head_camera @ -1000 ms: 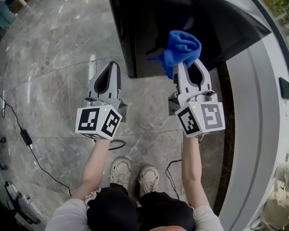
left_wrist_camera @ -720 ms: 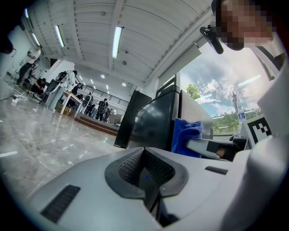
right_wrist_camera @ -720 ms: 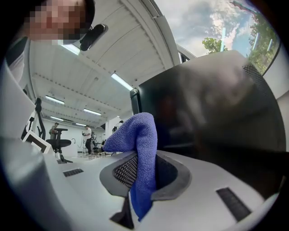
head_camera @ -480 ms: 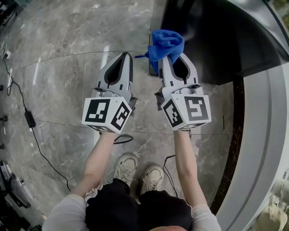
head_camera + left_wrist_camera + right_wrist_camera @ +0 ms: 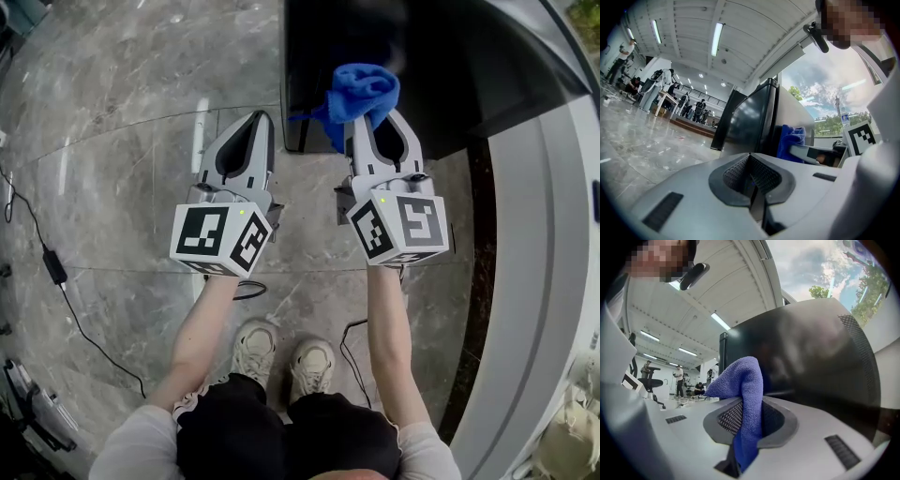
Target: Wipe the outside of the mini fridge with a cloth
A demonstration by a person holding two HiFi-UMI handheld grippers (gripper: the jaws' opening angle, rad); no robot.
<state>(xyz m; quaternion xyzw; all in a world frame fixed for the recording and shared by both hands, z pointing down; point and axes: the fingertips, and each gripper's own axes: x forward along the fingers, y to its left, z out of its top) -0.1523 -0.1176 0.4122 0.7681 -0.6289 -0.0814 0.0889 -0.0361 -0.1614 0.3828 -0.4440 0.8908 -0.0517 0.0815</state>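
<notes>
You stand over the glossy black mini fridge (image 5: 450,66) with the right gripper (image 5: 373,124) raised toward its near corner, jaws clamped on a crumpled blue microfibre cloth (image 5: 364,92). The left gripper (image 5: 249,127) hangs beside it above the grey marble floor (image 5: 112,122), jaws pressed together on nothing.

Only a narrow fold of cloth sits between the right jaws, and most of it is bunched loosely above the tips. A hard drag across the panel could pull that fold free and drop the cloth. If the bunch rolls aside, the bare plastic jaw tips could meet the glossy finish and mark it. A black cable (image 5: 80,328) trails across the floor near your shoes (image 5: 281,361), a likely snag should you step round the fridge.

The fridge stands on the floor just ahead of you, beside a pale curved ledge (image 5: 530,244). Its dark sides are smooth and mirror-like, throwing back ceiling light. No view shows whether the cloth is touching the panel.
</notes>
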